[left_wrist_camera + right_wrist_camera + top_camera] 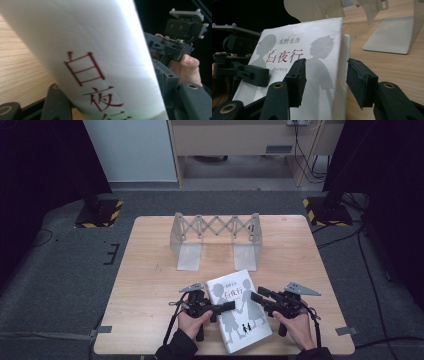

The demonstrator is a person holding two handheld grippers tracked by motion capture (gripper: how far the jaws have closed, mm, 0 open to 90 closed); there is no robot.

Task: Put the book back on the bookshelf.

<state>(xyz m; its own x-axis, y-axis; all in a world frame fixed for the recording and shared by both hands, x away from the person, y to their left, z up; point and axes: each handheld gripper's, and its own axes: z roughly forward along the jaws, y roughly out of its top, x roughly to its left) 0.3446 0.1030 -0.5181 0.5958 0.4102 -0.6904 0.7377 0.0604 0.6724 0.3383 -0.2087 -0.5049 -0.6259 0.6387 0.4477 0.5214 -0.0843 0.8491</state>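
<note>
wooden table [150, 270] under dim light, white book [240, 312] low at centre frame, folding bookstand [215, 237] above it.
left gripper [220, 308] looked clamped on the book's near edge; right gripper [324, 82] had jaws apart astride the other edge, not yet biting, so the book could twist and slip free.

The right gripper [324, 82] is reaching in from the near edge with its two black jaws standing apart, straddling the right edge of a white book [312, 50]: one jaw is lying over the cover, the other hanging beside the page edge. At the left, the left gripper [244, 70] is resting a jaw on the cover. A pale metal bookend [392, 37] is standing on the wooden table [402, 67] at the far right.
</note>
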